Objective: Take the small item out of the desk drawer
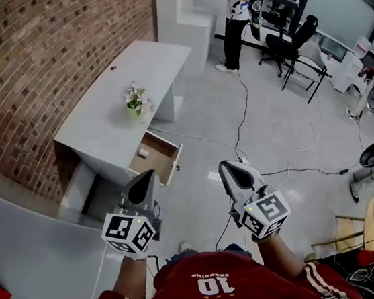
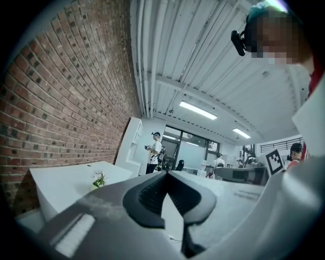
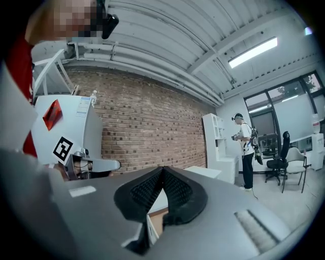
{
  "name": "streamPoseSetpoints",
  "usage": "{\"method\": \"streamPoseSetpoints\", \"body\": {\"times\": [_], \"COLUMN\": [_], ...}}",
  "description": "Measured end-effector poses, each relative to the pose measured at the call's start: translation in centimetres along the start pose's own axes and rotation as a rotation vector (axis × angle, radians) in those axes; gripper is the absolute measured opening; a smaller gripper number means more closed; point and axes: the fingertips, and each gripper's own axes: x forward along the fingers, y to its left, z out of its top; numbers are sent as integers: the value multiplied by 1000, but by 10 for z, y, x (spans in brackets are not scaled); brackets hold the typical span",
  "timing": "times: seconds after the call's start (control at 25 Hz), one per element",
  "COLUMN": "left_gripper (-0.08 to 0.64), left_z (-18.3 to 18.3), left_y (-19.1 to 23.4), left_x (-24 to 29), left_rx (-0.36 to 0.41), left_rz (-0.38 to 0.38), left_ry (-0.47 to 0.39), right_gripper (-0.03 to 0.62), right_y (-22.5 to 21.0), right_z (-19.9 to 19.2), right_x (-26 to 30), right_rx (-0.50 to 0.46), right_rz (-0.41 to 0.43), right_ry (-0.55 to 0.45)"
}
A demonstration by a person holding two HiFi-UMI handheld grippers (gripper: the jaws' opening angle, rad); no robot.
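We record one small white item (image 1: 143, 153) lying in the left part of the one open, wood-lined drawer (image 1: 160, 158) of the white table (image 1: 101, 115), one potted plant (image 1: 135, 102) on top, and, nearer us, the left hand-held gripper (image 1: 151, 174) and the right hand-held gripper (image 1: 224, 166), each pressed together and empty.

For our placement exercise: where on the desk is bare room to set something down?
The desk is bare from the plant to its far end and along the brick wall; only the plant's spot is taken. The drawer is bare beside the small item.
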Motion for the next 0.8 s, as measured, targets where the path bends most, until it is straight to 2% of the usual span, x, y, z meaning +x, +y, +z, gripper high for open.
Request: {"method": "streamPoseSetpoints", "body": {"times": [0.28, 0.48, 0.64, 0.8], "left_gripper": [2, 2, 2, 2], "left_z": [1, -4, -6, -6], "left_y": [12, 23, 32, 44], "left_x": [16, 23, 28, 34], "left_rx": [-6, 1, 16, 30], "left_rz": [-25, -13, 10, 64], "left_ry": [7, 22, 25, 32], "right_gripper": [3, 3, 3, 3], "right_y": [-8, -15, -14, -15], "right_z": [3, 3, -1, -2], "right_x": [15, 23, 38, 62], "right_rx": [0, -19, -12, 1], "right_rz": [-21, -32, 0, 60], "right_ry": [-6, -13, -22, -33]}}
